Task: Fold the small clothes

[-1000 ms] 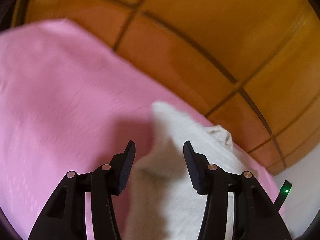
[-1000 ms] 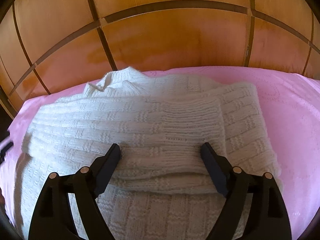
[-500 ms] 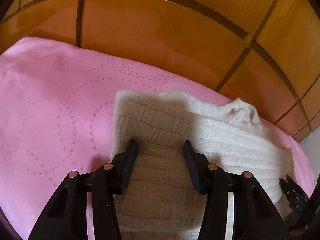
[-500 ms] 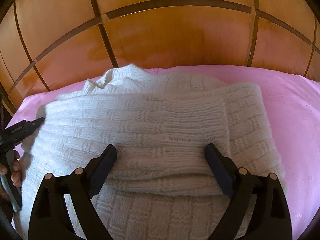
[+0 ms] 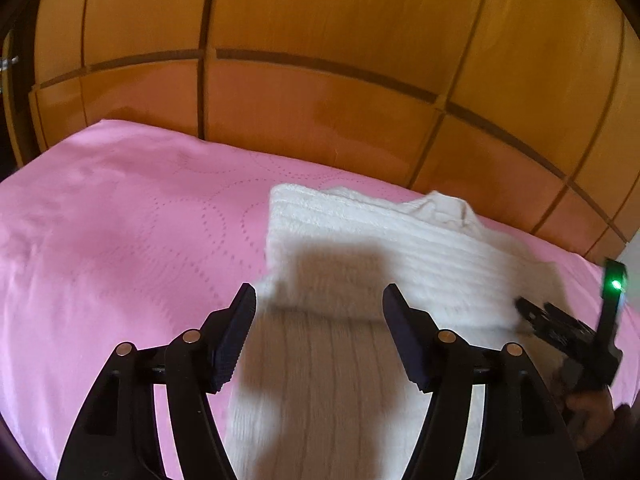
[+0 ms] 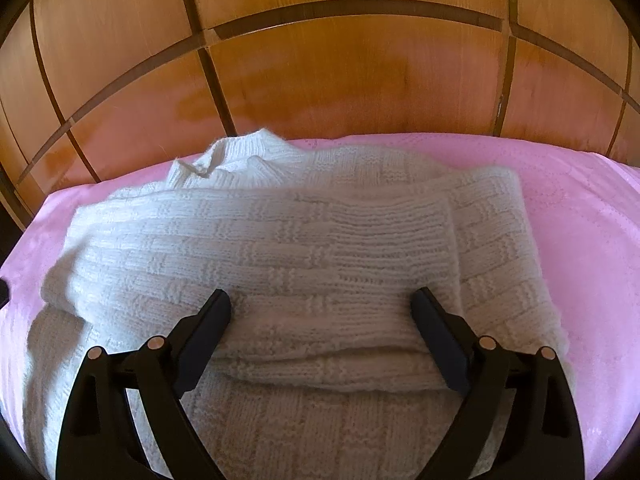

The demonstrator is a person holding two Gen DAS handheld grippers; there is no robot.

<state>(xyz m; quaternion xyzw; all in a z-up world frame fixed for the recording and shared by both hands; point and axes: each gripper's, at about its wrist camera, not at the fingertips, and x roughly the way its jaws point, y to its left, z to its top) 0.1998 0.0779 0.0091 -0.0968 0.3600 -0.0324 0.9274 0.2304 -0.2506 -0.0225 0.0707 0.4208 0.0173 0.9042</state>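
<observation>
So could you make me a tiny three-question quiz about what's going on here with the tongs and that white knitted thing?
1. True or false: the white knitted sweater lies on a pink bedspread.
2. Which is closed on the sweater? A) left tongs B) right tongs C) neither
3. Fill in: behind the bed stands a panelled ____ surface.

Key: 1 true. 2 C: both sets of tongs stand open over the knit, and both have just been opening, nothing pinched. 3 wooden.
</observation>
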